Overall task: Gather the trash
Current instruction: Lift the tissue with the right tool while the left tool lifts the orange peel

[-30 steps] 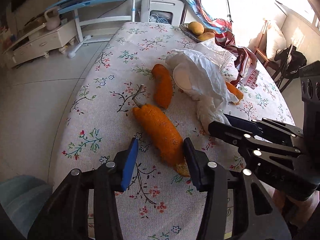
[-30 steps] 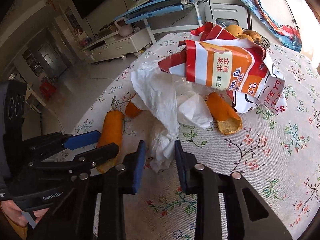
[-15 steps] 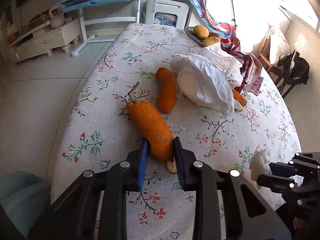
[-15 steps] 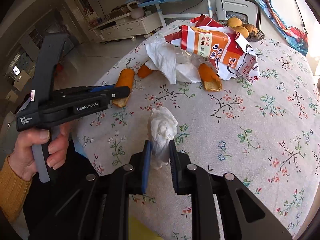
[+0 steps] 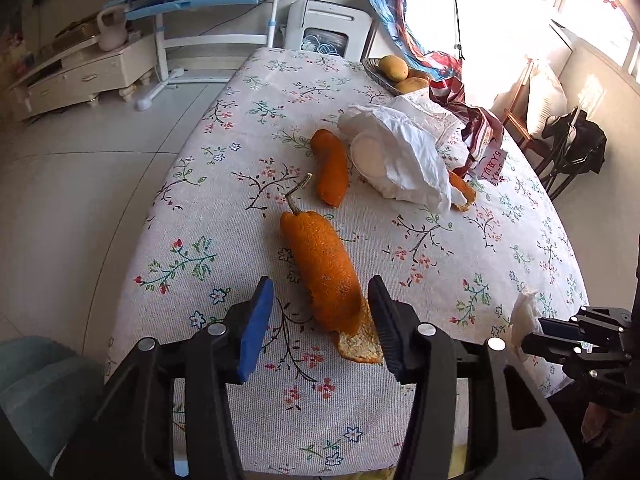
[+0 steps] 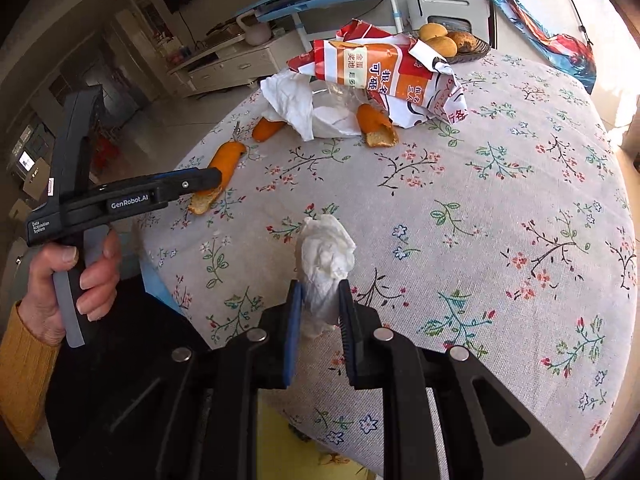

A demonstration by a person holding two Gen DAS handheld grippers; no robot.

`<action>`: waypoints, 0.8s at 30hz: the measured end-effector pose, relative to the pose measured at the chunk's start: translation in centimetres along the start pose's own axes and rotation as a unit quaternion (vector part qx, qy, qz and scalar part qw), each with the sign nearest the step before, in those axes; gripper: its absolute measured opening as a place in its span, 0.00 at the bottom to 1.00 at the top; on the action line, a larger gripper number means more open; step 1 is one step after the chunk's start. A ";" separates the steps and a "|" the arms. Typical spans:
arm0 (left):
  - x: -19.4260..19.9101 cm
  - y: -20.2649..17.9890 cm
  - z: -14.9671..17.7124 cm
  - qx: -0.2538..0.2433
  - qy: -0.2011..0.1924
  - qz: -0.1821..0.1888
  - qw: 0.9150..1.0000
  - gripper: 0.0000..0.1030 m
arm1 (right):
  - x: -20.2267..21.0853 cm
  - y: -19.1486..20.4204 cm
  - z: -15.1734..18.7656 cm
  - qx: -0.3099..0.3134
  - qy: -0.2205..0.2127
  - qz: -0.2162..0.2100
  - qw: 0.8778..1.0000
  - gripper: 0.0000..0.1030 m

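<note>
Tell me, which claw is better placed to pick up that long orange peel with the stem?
Left. The left claw already straddles the peel, jaws just reopened. The right claw is busy pinching a tissue wad.

Left gripper (image 5: 320,322) agape — right gripper (image 6: 319,312) clamped

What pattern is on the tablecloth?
The tablecloth is off-white with a floral print: dark branches, green leaves, small red and blue flowers. It shows best in the right wrist view.

Three orange peel pieces (image 5: 322,268) (image 5: 331,168) (image 6: 375,128), one held tissue wad (image 6: 326,264), one white plastic bag (image 5: 404,160), one snack wrapper (image 6: 384,76), three fruits (image 6: 433,32) (image 6: 440,45) (image 6: 464,41) upper right.
</note>
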State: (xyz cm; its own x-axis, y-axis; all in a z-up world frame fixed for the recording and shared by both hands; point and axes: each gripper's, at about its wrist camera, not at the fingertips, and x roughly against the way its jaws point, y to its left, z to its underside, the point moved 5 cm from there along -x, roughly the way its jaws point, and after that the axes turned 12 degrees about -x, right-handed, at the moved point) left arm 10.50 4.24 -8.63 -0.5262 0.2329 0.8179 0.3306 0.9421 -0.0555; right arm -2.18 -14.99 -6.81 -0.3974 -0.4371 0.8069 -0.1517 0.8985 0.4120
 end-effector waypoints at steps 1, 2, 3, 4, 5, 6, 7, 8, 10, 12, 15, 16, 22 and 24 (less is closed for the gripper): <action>-0.1 0.0 -0.1 0.001 0.000 -0.006 1.000 0.48 | -0.1 0.1 0.0 0.001 -0.001 0.002 1.000 0.19; -0.2 0.0 -0.2 0.002 0.001 -0.012 1.000 0.49 | -0.2 0.2 0.0 0.003 0.000 0.003 1.000 0.19; -0.3 0.0 -0.3 0.002 0.002 -0.019 1.000 0.49 | -0.4 0.2 0.1 0.004 0.000 0.005 1.000 0.19; -0.5 0.1 -0.4 0.003 0.003 -0.026 1.000 0.50 | -0.6 0.3 0.1 0.006 0.000 0.006 1.000 0.19; -0.6 0.0 -0.5 0.004 0.003 -0.031 1.000 0.50 | -0.7 0.4 0.1 0.007 -0.002 0.008 1.000 0.20; -0.8 0.0 -0.6 0.006 0.003 -0.034 0.999 0.50 | -0.7 0.5 0.2 0.010 -0.003 0.010 1.000 0.21; -0.9 0.0 -0.6 0.006 0.003 -0.039 0.999 0.50 | -0.8 0.6 0.1 0.012 -0.004 0.012 1.000 0.21; -1.0 -0.1 -0.7 0.004 0.002 -0.046 0.999 0.50 | -0.9 0.7 0.1 0.014 -0.005 0.013 1.000 0.21; -1.2 -0.6 -0.9 -0.011 0.001 -0.046 0.999 0.34 | -1.0 0.7 0.0 0.015 -0.006 0.013 1.000 0.21; -1.2 -1.2 -0.9 -0.026 -0.001 -0.054 0.998 0.21 | -1.0 0.7 0.0 0.016 -0.008 0.014 1.000 0.21; -0.6 -2.4 -0.6 -0.058 -0.007 -0.064 0.996 0.19 | -1.2 0.8 0.0 0.017 -0.014 0.018 1.000 0.21; -0.3 -2.8 -0.4 -0.066 -0.009 -0.066 0.996 0.19 | -1.2 0.9 0.0 0.017 -0.016 0.020 1.000 0.21; 2.2 -3.7 0.9 -0.064 -0.032 -0.064 0.995 0.19 | -1.2 1.4 0.1 0.013 -0.030 0.024 0.999 0.21; 3.1 -3.5 1.5 -0.044 -0.039 -0.054 0.997 0.19 | -0.9 1.7 0.2 0.016 -0.038 0.023 0.999 0.21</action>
State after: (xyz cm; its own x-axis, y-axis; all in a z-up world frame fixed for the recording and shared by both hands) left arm 6.55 2.03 -6.79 -0.6200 0.1533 0.7695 0.3348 0.9386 0.0828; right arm -2.26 -13.09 -6.97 -0.4718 -0.3920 0.7898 -0.1593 0.9189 0.3609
